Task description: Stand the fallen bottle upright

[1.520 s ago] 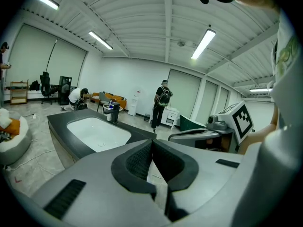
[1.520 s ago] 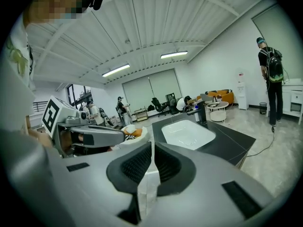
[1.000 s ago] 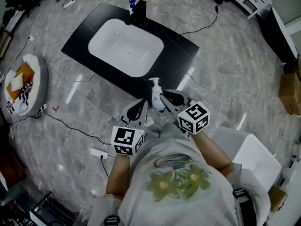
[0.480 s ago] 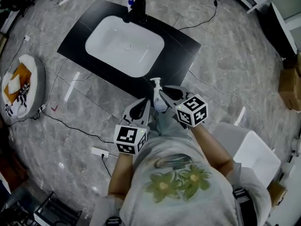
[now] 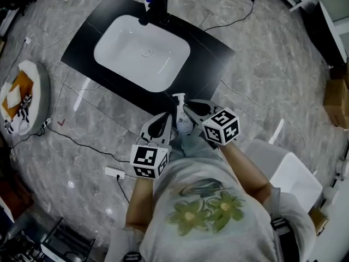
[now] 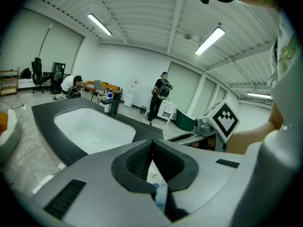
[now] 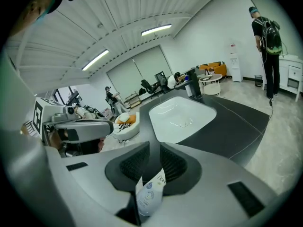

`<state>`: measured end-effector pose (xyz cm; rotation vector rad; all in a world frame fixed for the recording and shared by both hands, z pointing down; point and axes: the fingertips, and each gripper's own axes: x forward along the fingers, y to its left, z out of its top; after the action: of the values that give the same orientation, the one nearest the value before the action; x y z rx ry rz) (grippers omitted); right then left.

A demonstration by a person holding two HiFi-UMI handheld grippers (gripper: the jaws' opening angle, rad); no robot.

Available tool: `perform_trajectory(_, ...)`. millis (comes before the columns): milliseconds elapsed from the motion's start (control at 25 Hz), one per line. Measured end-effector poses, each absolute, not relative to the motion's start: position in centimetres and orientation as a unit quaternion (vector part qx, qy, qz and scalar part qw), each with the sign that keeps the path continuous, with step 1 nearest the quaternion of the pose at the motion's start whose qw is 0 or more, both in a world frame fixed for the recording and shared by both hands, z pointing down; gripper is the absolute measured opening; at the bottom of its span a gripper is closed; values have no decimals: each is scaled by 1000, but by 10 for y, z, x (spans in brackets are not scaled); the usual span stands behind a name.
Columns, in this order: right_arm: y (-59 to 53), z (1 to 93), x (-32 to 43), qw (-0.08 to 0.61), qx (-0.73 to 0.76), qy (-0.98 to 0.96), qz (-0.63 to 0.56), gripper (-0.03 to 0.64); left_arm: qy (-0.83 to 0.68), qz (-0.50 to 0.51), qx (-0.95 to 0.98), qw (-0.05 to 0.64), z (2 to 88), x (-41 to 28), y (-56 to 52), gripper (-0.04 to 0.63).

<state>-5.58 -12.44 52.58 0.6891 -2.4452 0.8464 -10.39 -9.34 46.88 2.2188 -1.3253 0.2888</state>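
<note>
Head view: a white pump bottle [image 5: 180,113] is held upright at the glossy black desk's [image 5: 215,56] 6 o'clock edge. Ribbed jaws of the left gripper [image 5: 168,125] and right gripper [image 5: 191,111] are seen clamped on its labelled body only in the gripper views.

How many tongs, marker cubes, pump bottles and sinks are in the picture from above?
Tongs: 2, the left tongs and the right tongs
Marker cubes: 2, the left cube and the right cube
Pump bottles: 1, the pump bottle
Sinks: 1, the sink
Total: 6
</note>
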Motion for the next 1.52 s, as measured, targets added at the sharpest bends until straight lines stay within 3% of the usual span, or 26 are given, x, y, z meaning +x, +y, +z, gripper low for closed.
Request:
perform_trajectory(920,-157,595,-58,270,227,-846,399,146,-512,115,796,301,505,-116,-127,18)
perform_trajectory(1520,-167,636,-58,281,225,-805,473,164,-504,116,794,320,525,-110,-137,18)
